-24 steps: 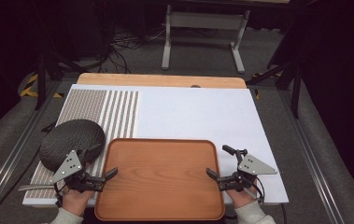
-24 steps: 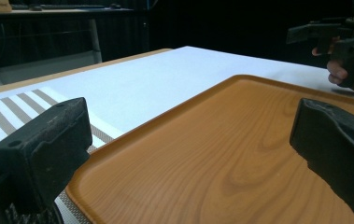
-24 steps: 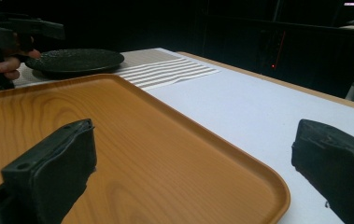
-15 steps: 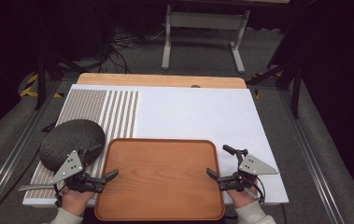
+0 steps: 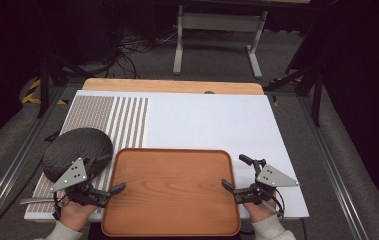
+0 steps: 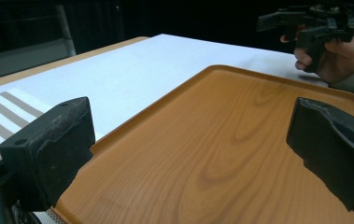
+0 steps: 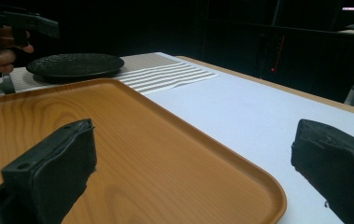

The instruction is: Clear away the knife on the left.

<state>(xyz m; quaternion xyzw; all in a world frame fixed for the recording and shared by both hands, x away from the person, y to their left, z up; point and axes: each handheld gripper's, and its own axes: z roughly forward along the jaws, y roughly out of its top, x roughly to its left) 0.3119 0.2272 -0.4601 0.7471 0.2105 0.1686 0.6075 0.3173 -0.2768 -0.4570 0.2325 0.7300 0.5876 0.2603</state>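
Two open grippers — left gripper point(image 5: 106, 176), right gripper point(image 5: 234, 173) — flanking wooden tray point(image 5: 172, 190), black plate point(image 5: 77, 150) beside.

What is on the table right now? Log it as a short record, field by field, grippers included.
surface: white board over a wooden tabletop
tray: rounded rectangular wooden tray, empty, at the near edge
plate: round dark textured plate, left of the tray, on a beige striped mat
left gripper: open, at the tray's left rim, holding nothing
right gripper: open, at the tray's right rim, holding nothing
contact: cannot tell whether either gripper touches the tray
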